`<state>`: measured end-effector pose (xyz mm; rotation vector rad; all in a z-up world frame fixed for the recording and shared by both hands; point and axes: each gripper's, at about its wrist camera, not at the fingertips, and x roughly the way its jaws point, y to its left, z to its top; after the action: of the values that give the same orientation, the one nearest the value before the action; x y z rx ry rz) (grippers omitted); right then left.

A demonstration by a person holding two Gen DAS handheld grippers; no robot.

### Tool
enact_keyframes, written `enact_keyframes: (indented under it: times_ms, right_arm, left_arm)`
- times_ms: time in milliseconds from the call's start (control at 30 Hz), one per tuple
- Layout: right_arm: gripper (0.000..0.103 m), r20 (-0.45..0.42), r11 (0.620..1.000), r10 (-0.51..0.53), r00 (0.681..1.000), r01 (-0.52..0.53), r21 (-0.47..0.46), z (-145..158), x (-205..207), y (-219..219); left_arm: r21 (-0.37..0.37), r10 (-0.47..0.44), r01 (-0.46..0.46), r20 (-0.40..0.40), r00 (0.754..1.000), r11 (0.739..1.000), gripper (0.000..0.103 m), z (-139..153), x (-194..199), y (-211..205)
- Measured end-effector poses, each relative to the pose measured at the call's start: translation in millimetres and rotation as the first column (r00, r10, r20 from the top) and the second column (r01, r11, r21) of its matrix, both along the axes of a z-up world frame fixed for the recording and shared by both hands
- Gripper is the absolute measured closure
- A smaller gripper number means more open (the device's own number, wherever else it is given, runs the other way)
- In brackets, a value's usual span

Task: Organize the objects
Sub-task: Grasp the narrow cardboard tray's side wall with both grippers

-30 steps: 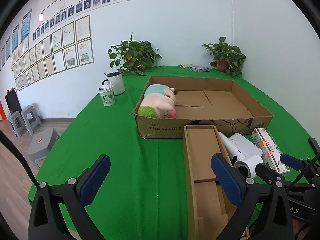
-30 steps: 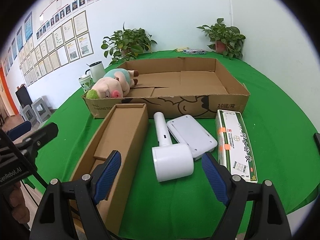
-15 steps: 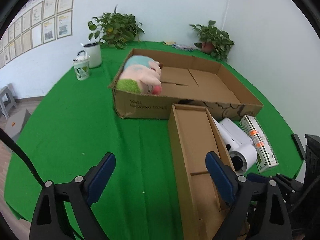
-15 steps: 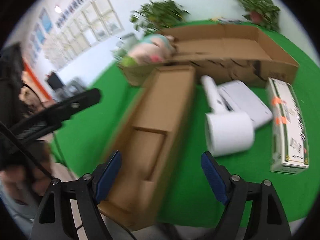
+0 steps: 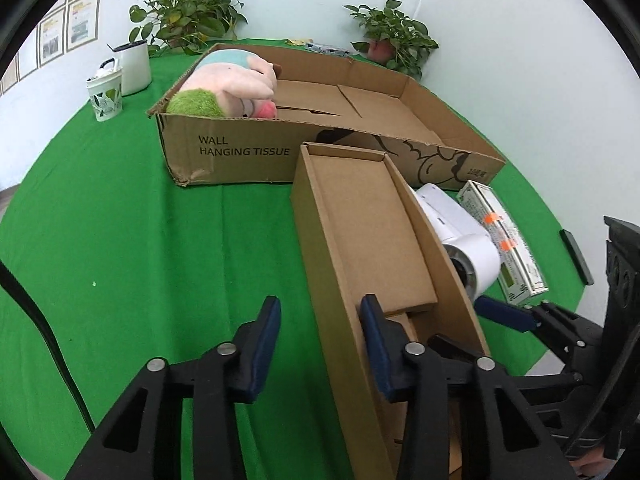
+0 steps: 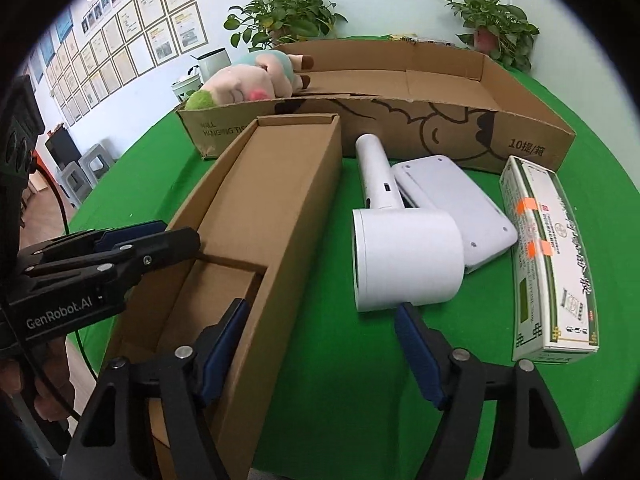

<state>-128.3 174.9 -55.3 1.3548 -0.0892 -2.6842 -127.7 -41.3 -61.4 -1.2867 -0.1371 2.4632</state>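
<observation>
A long narrow cardboard box (image 5: 360,232) lies open on the green table, also in the right wrist view (image 6: 264,208). My left gripper (image 5: 320,340) is open and straddles the box's left wall. My right gripper (image 6: 320,344) is open and straddles its right wall. A white hair dryer (image 6: 400,248), a white flat device (image 6: 456,200) and a green-white carton (image 6: 548,256) lie right of the box. A plush pig (image 5: 232,88) lies in the large cardboard box (image 5: 240,152).
A white kettle (image 5: 134,66) and a patterned cup (image 5: 105,94) stand at the back left. Potted plants (image 5: 188,20) stand along the far wall. The table's near edge curves just under the grippers.
Both grippers have moved down to the near end of the long box and now straddle its side walls. The left jaws have narrowed.
</observation>
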Motion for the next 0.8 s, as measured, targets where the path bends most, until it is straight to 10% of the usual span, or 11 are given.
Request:
enact_keyframes:
  times_ms: [367,800]
  right_arm:
    - [0.085,0.017,0.996,0.081,0.997,-0.080,-0.031,2,28,-19]
    - [0.084,0.050,0.998,0.060,0.997,-0.059,-0.030,-4,48,-15]
  left_arm:
    - [0.008,-0.030,0.030,0.058,0.998,1.000,0.083,-2,36,14]
    - [0.029,0.011,-0.014,0.112,0.994,0.999,0.082,-8,62,24]
